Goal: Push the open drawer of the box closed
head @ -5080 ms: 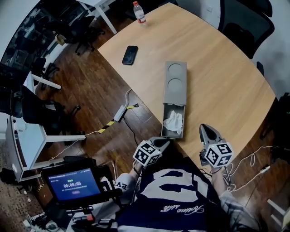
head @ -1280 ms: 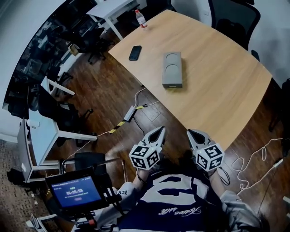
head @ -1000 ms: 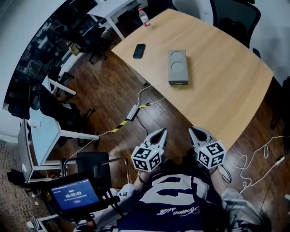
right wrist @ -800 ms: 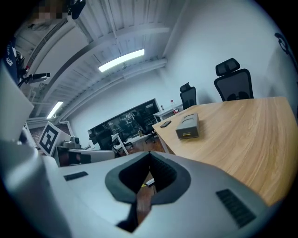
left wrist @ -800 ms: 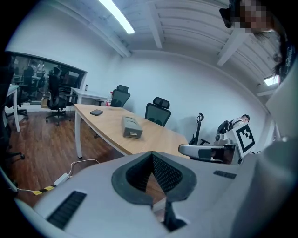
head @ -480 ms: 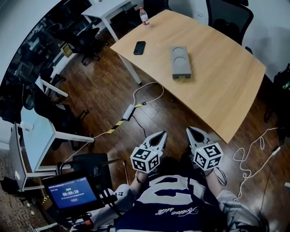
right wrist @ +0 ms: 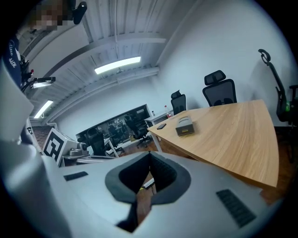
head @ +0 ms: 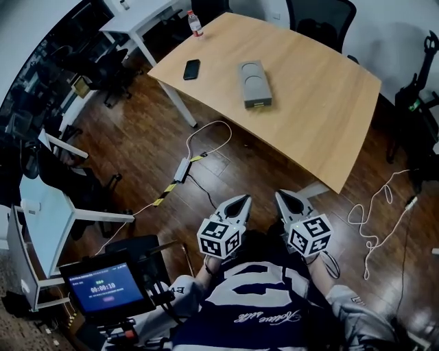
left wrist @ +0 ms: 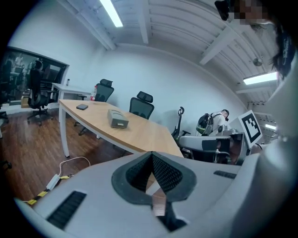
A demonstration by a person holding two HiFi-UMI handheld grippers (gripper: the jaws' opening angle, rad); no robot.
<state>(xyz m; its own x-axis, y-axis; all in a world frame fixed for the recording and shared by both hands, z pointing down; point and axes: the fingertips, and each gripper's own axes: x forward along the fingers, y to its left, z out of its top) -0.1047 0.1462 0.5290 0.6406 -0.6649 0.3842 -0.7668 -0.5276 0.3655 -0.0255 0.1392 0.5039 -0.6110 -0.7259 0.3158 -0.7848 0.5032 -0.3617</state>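
The grey box (head: 254, 83) lies on the wooden table (head: 322, 116) with its drawer pushed in, front face flush. It also shows far off in the left gripper view as the box (left wrist: 118, 118) and in the right gripper view as the box (right wrist: 185, 126). Both grippers are held low near the person's chest, well back from the table and over the floor. My left gripper (head: 241, 199) has its jaws together with nothing between them. My right gripper (head: 282, 195) is likewise shut and holds nothing.
A black phone (head: 192, 68) and a bottle (head: 195, 22) sit at the table's far left end. A power strip (head: 182, 168) and cables (head: 370, 219) lie on the wood floor. Office chairs (head: 319, 20) stand behind the table. A tablet screen (head: 101, 284) is at lower left.
Five seconds ago the drawer stood open with a white cloth inside; now it is shut. Over the last second the person has backed away, so the table and box look farther off.
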